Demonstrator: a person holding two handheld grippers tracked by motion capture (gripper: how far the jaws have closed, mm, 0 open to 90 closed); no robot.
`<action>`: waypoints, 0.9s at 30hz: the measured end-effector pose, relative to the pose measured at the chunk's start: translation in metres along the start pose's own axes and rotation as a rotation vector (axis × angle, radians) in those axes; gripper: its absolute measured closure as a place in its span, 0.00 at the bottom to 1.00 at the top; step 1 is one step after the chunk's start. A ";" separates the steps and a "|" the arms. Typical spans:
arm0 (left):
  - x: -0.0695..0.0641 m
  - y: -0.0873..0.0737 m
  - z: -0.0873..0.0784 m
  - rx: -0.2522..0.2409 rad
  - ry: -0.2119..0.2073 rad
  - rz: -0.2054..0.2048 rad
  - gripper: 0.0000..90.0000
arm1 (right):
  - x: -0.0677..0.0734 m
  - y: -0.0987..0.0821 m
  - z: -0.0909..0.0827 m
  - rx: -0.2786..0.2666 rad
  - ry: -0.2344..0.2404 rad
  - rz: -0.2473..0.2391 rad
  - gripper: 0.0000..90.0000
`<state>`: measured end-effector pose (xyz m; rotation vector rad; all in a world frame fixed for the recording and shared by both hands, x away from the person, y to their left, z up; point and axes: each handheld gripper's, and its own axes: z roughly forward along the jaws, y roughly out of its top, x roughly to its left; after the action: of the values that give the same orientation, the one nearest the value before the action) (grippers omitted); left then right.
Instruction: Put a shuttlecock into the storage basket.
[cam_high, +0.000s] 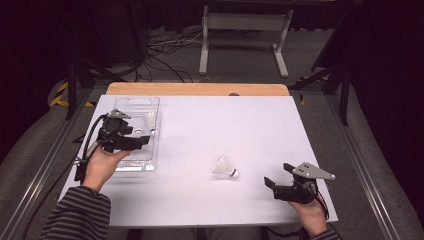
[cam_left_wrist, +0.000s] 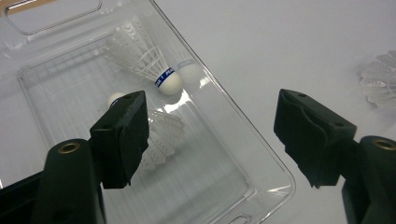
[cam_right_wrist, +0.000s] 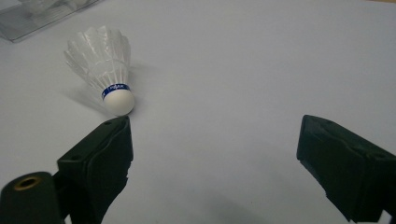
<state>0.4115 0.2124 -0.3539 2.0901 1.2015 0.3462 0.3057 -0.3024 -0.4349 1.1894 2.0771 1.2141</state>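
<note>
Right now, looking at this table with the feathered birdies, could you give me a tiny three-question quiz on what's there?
1. True or false: the left gripper grips a shuttlecock.
2. How many shuttlecocks lie in the clear tray?
3. The loose shuttlecock on the white table lies: A) inside the tray, B) between the tray and the right gripper, C) on the floor.

Key: 1 false, its fingers stand open above the tray. 2 two. 3 B.
</note>
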 end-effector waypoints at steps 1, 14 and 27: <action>0.000 0.000 0.000 0.000 0.002 0.012 0.31 | 0.000 0.000 0.000 0.001 -0.001 0.000 0.12; 0.000 -0.005 -0.005 -0.006 -0.013 0.001 0.31 | 0.000 0.000 0.000 0.000 0.001 0.001 0.12; 0.000 -0.011 -0.007 0.003 -0.011 -0.014 0.27 | 0.000 0.000 0.000 0.000 0.001 0.001 0.12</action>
<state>0.4008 0.2189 -0.3559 2.0825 1.2099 0.3264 0.3057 -0.3024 -0.4349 1.1900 2.0773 1.2152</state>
